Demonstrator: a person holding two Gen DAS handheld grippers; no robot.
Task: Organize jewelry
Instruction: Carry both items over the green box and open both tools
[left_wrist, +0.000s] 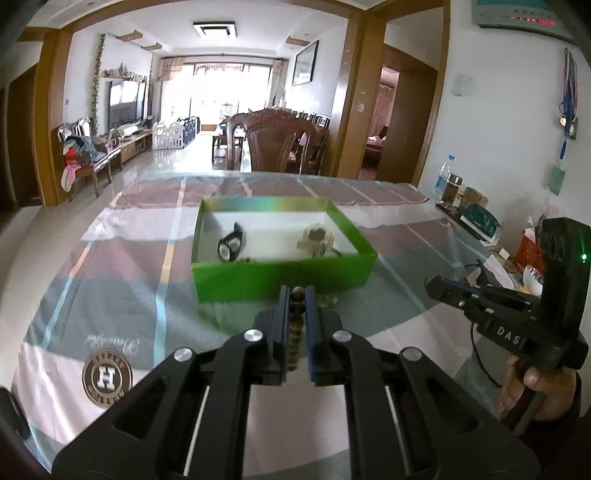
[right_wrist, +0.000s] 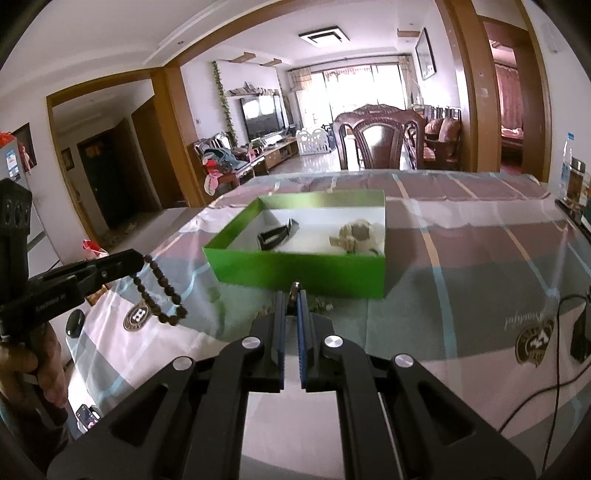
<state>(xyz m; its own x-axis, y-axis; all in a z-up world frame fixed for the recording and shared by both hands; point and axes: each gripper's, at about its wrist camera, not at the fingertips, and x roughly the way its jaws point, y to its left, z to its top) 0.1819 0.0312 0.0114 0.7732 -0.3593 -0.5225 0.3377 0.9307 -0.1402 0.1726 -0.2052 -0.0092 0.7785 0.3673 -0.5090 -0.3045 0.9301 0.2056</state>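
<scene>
A green box (left_wrist: 284, 277) with a white inside stands on the table; it also shows in the right wrist view (right_wrist: 295, 269). In it lie a black watch (left_wrist: 231, 245) and a pale beaded piece (left_wrist: 316, 240). My left gripper (left_wrist: 297, 295) is shut on a dark bead bracelet (left_wrist: 296, 332), which hangs from it in the right wrist view (right_wrist: 162, 295), in front of the box. My right gripper (right_wrist: 291, 295) is shut on a small metal ring (right_wrist: 294, 293) just before the box's near wall.
A checked cloth under clear film (left_wrist: 122, 288) covers the table. Small loose pieces (right_wrist: 321, 305) lie in front of the box. Bottles and jars (left_wrist: 452, 184) stand at the right edge. A black cable (right_wrist: 546, 369) lies at the right. A wooden chair (left_wrist: 277, 144) stands behind.
</scene>
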